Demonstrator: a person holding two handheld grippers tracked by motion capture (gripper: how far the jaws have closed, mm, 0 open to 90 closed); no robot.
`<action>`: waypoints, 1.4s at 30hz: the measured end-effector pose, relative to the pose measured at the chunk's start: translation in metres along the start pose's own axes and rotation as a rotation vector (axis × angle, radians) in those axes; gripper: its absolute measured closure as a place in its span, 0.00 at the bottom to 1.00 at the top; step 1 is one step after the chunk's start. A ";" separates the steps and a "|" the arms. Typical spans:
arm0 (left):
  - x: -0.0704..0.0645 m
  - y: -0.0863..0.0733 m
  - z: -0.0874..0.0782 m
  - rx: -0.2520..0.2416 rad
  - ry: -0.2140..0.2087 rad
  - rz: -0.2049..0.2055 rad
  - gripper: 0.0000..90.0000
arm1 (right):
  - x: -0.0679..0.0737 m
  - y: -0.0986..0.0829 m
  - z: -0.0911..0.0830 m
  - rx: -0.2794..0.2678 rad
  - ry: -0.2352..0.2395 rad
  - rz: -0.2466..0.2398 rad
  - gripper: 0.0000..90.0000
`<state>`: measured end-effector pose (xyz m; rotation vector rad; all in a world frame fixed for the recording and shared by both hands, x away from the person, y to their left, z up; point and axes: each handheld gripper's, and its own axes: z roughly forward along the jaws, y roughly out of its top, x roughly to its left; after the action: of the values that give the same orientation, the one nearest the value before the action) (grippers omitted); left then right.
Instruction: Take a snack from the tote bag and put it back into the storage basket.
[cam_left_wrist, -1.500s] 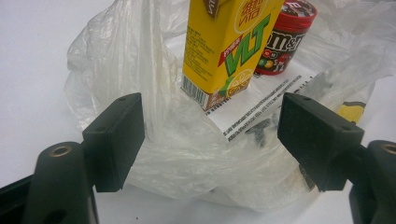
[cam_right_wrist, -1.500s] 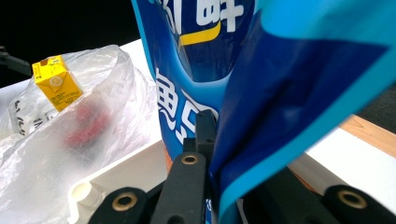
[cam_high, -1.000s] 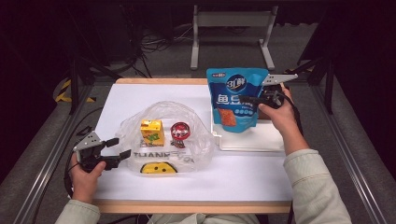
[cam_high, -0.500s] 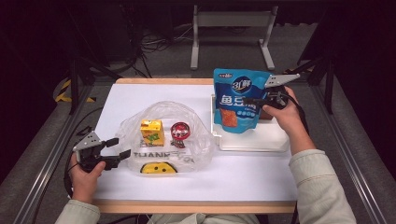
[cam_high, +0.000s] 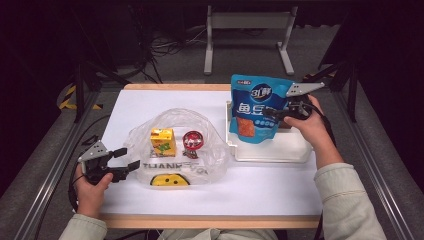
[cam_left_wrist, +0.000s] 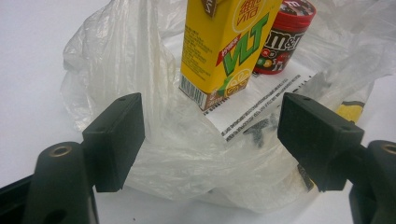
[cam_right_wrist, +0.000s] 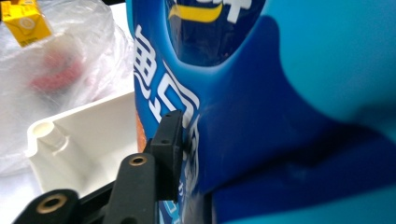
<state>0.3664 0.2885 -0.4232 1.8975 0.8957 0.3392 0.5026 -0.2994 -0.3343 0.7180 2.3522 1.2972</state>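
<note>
- The right gripper (cam_high: 274, 113) has its jaws pinched on the blue bag (cam_high: 258, 107) of snacks. It holds the bag up over the white tray (cam_high: 270, 151), near the right edge of the table (cam_high: 280, 185).
- The bag looks like it should go into the clear plastic bag (cam_high: 175, 145) in the middle of the table. The person should carry it slowly toward the left so it does not swing.
- The left gripper (cam_high: 129, 159) has its jaws wide, right at the near left rim of the plastic bag. It would help to pinch that rim and lift it, so the mouth is open.
- A yellow juice box (cam_left_wrist: 224, 46) and a red candy tub (cam_left_wrist: 282, 37) stand inside. The blue bag should come down beside them, not on top.
- The grip should stay tight until the blue bag rests inside.
</note>
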 end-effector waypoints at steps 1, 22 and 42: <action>0.000 0.000 0.000 0.000 0.000 -0.001 0.26 | -0.001 -0.001 -0.001 0.002 -0.008 -0.004 0.62; 0.000 0.002 0.002 -0.003 -0.002 0.001 0.26 | 0.012 0.000 -0.021 0.019 -0.056 0.026 0.45; 0.000 0.005 0.007 -0.007 -0.006 0.004 0.26 | 0.038 -0.003 -0.058 0.065 -0.151 0.077 0.44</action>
<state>0.3724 0.2830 -0.4221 1.8933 0.8853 0.3383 0.4399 -0.3173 -0.3093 0.9020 2.2744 1.1575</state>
